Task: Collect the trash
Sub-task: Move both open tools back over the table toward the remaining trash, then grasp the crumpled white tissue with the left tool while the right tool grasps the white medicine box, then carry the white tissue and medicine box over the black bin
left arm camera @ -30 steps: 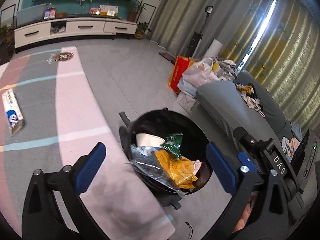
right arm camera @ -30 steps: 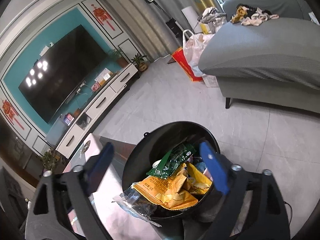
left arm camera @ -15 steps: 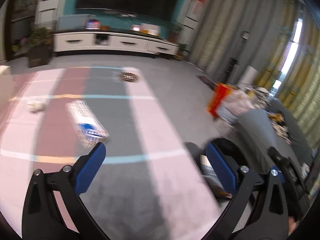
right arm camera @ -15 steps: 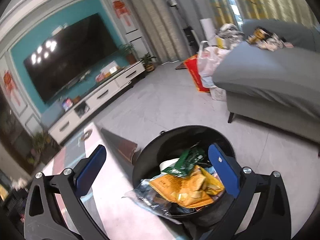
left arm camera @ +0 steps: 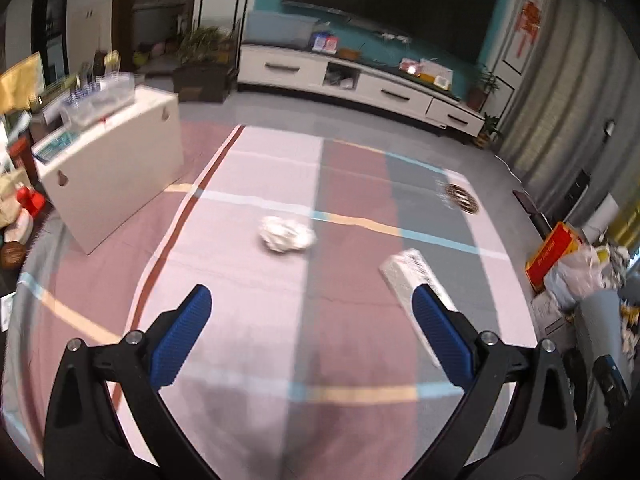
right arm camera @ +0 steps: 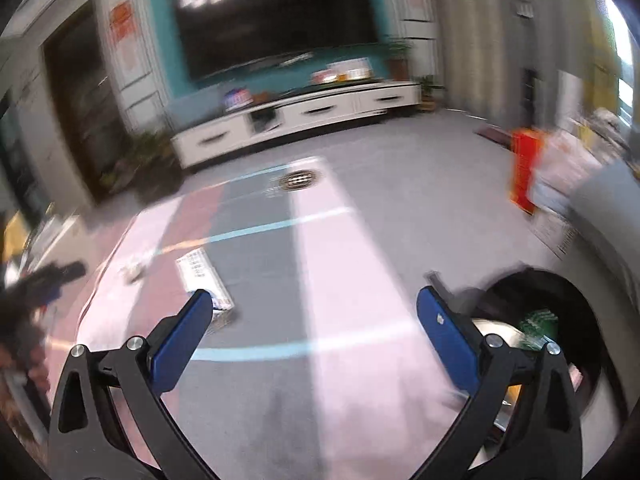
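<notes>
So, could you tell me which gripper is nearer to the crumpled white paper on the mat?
Left. The left gripper faces the crumpled white paper, which lies just ahead between its open fingers. The right gripper is beside the trash bin, with the paper farther off to its left.

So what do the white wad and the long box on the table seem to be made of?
The white wad looks like crumpled paper or tissue: matte, irregular creases, no sheen; blur leaves the choice open. The long box looks like printed cardboard, flat-faced with straight edges and a slightly glossy print, though motion blur hides the detail. Both lie on the striped tablecloth, apart.
</notes>
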### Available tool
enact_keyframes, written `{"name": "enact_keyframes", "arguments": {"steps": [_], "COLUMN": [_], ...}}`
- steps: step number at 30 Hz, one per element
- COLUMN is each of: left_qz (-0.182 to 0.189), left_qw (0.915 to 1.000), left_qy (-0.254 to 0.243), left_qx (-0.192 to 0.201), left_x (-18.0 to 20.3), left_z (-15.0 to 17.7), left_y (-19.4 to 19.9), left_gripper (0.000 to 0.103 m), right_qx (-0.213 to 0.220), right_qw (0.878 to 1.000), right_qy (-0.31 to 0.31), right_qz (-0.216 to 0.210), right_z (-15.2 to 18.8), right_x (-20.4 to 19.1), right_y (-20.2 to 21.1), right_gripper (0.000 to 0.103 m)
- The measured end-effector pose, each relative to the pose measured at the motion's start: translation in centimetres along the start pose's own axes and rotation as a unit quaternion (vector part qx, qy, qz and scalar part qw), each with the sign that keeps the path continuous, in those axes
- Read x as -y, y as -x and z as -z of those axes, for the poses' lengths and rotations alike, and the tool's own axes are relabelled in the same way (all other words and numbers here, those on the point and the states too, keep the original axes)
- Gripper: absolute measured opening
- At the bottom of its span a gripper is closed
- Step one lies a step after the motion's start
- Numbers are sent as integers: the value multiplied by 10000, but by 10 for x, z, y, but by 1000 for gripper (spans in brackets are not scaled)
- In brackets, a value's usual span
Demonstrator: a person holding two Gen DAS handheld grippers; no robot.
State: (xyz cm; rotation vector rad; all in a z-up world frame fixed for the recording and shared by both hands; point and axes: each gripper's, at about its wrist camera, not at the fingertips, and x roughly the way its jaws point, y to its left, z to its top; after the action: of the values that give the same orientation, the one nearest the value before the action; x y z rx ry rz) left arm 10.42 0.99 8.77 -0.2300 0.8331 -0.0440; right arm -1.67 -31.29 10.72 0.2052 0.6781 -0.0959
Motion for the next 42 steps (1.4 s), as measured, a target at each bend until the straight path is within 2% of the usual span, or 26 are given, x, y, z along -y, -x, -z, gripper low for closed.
{"name": "enact_keyframes", "arguments": {"steps": [3, 6, 9, 13, 16, 18, 21, 22, 23, 24, 25, 28, 33, 35, 37, 42], "left_qz": [64, 92, 199, 366, 270, 303, 319, 231, 180, -32, -156, -139, -87, -71, 16, 193], "left_qw": [9993, 9986, 9981, 9980, 9986, 9978, 9971, 9983, 9986, 9989, 9986, 9991, 9997, 9999, 10000, 9993], "left_qy": [333, 478, 496, 388, 221, 275, 301, 212, 138, -87, -207, -189, -71, -60, -60, 0], "left_qx": [-147, -215, -302, -330, -402, -523, -615, -482, -482, -464, -455, -354, -199, -108, 5, 305], "left_x": [-30, -43, -45, -34, -29, -28, -24, -21, -19, -13, -11, -11, -11, -10, -8, -5], "left_z": [-15, -26, -33, -36, -39, -37, -32, -30, -29, -26, -25, -18, -6, 2, 10, 34], "left_y": [-26, -57, -81, -101, -118, -129, -140, -139, -141, -141, -141, -134, -103, -81, -52, 9], "left_gripper": [100, 96, 77, 72, 72, 72, 72, 69, 56, 36, 26, 23, 22, 22, 22, 22], "right_qx": [-364, -555, -785, -1016, -1138, -1161, -1288, -1346, -1352, -1331, -1310, -1268, -1197, -1064, -979, -1140], "right_qw": [9959, 9897, 9825, 9777, 9759, 9754, 9743, 9740, 9743, 9747, 9747, 9737, 9767, 9796, 9824, 9798], "right_qy": [707, 1238, 1606, 1730, 1734, 1762, 1746, 1691, 1662, 1672, 1687, 1772, 1597, 1442, 1281, 1185], "right_qz": [-427, -460, -525, -617, -672, -646, -604, -675, -698, -660, -650, -671, -791, -914, -939, -1134], "right_z": [-16, -19, -10, 2, 9, 12, 16, 17, 18, 18, 19, 21, 19, 13, 8, 17], "right_x": [-53, -94, -120, -133, -135, -136, -135, -133, -133, -134, -134, -139, -138, -135, -130, -123], "right_y": [-47, -87, -122, -152, -164, -170, -177, -179, -179, -178, -176, -171, -158, -141, -124, -102], "right_gripper": [100, 99, 90, 75, 73, 73, 61, 57, 57, 55, 51, 41, 36, 19, 19, 19]}}
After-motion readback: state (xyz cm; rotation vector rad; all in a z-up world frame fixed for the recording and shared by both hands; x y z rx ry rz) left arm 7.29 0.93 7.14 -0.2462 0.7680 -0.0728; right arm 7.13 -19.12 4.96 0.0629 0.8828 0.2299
